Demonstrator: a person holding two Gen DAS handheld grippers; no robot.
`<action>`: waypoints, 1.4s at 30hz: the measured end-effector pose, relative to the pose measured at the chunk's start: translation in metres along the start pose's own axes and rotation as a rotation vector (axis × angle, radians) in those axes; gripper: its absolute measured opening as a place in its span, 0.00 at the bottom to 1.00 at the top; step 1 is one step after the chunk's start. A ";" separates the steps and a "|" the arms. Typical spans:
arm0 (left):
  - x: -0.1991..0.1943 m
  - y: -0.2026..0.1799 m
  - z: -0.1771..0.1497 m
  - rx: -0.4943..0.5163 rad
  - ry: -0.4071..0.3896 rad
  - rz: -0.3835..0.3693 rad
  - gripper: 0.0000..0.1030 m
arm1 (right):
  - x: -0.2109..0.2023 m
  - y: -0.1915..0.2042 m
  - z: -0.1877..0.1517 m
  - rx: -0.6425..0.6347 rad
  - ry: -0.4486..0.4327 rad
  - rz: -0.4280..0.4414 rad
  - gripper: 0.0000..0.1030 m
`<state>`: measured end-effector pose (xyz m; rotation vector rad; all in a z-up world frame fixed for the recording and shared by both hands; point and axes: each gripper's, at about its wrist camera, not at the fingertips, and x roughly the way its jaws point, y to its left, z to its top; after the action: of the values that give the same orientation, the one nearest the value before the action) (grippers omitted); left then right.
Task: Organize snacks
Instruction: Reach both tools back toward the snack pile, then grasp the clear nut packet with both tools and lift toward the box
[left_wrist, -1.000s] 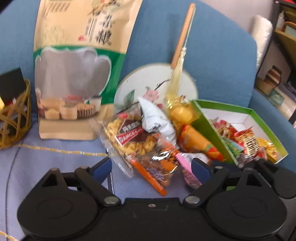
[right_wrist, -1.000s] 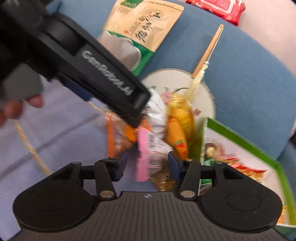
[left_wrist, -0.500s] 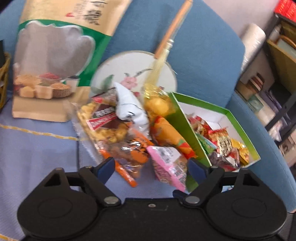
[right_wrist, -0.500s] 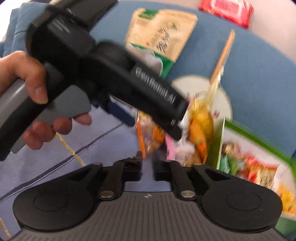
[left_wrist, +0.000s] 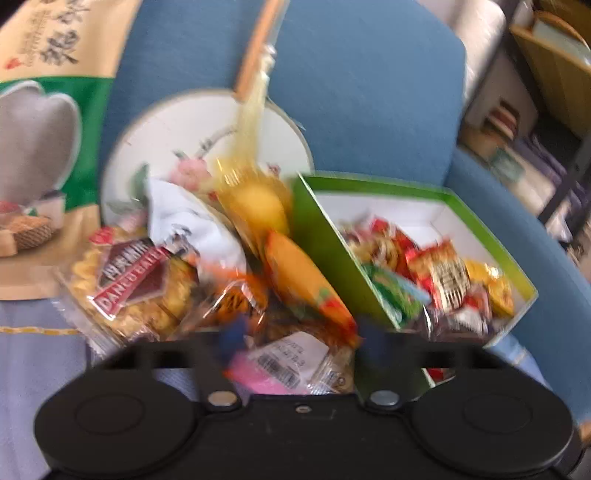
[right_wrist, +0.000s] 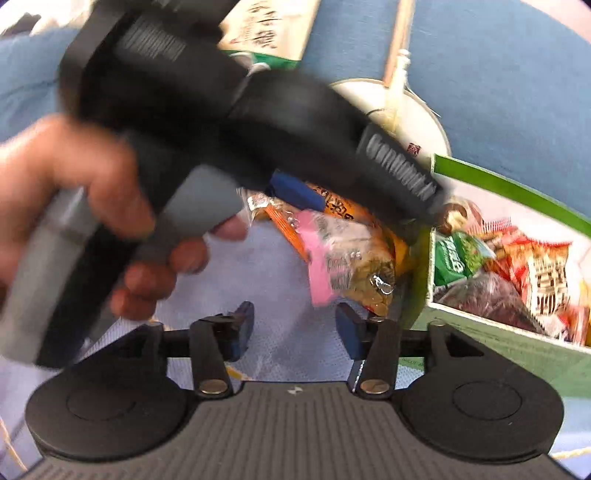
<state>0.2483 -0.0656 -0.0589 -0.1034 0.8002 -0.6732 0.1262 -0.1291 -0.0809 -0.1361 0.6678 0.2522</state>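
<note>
Landmark: the green box (left_wrist: 325, 243), open-topped, already part full of small wrappers, sitting on the blue seat cushion (left_wrist: 369, 92).
Pink packet (right_wrist: 343, 258): lies just beside the box's near left corner, on top of the loose snack pile (left_wrist: 173, 273) that spreads away to the box's left.
Left gripper (left_wrist: 299, 332): its fingers stand apart on either side of the pink packet; blur hides whether they touch it, so I judge it reaching, not gripping.
Right gripper (right_wrist: 295, 328): jaws spread wide and empty, low in front of the box's near wall, over bare cloth.
Handling: the packet looks light, crinkly and slick, with soft contents that could crush; a firm squeeze seems unwise.
Where to hold: the flat pink sealed edge looks the safest grip, since the plump middle would likely slide or deform.
Left wrist view only: the box's interior end to end, a round painted fan (left_wrist: 192, 140) behind the pile, and a tall tan and green bag (left_wrist: 48, 110) far to the box's left.
Right wrist view only: the hand (right_wrist: 88, 206) on the left tool's grey handle, and the packet's full outline against the box corner.
</note>
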 end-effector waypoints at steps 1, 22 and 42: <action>0.001 0.001 -0.002 -0.013 0.010 -0.020 1.00 | 0.000 0.000 0.000 -0.005 0.005 -0.001 0.85; -0.051 0.036 -0.041 -0.065 -0.021 -0.104 1.00 | 0.012 -0.005 -0.012 0.166 -0.028 0.031 0.97; -0.073 0.017 -0.040 -0.059 -0.093 -0.119 1.00 | -0.019 -0.009 0.001 0.146 -0.239 0.034 0.51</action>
<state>0.1930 -0.0020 -0.0466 -0.2355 0.7290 -0.7516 0.1147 -0.1408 -0.0677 0.0455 0.4495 0.2465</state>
